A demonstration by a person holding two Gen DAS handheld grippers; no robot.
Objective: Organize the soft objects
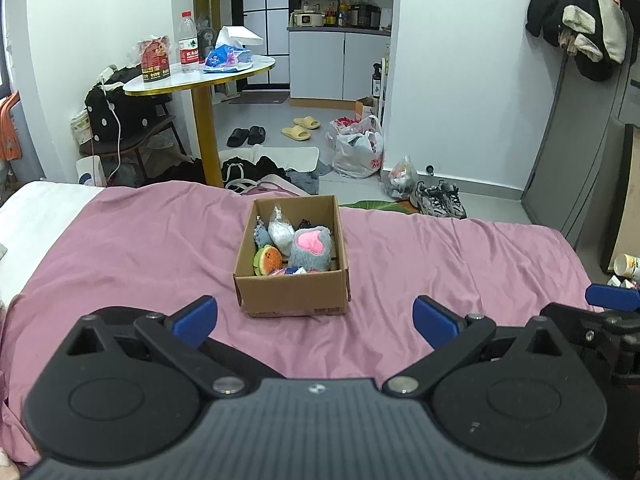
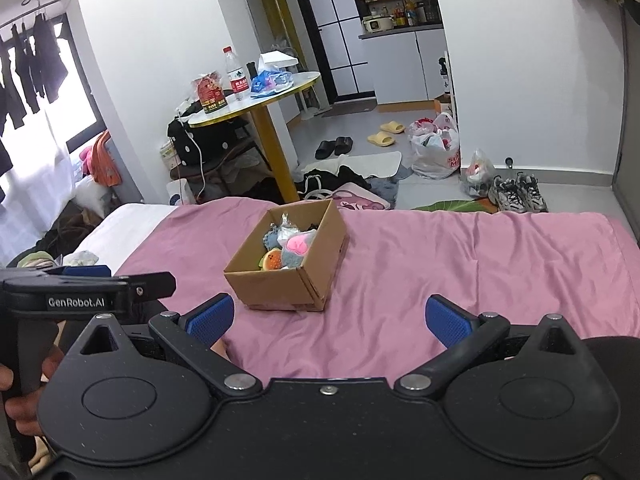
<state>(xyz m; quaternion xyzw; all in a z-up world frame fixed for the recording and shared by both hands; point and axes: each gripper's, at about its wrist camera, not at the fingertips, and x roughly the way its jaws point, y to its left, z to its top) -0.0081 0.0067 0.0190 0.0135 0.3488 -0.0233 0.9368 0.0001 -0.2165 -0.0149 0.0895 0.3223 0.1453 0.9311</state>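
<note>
We hold the left gripper (image 1: 315, 316) above the pink sheet (image 1: 120, 248), fingers spread wide and holding nothing. The right gripper (image 2: 330, 318) is likewise fully spread and holds nothing. The box (image 1: 292, 294) stands on the sheet ahead of both grippers, well apart from the fingertips. The soft toys are all inside it: a grey plush with a pink heart (image 1: 311, 249), a burger toy (image 1: 267, 261), a white pouch (image 1: 281, 232) and a blue toy (image 1: 262, 234). A hand (image 2: 18, 396) grips the left gripper's handle.

Bare bedspread (image 1: 120, 248) around cardboard box (image 1: 292, 292)
</note>
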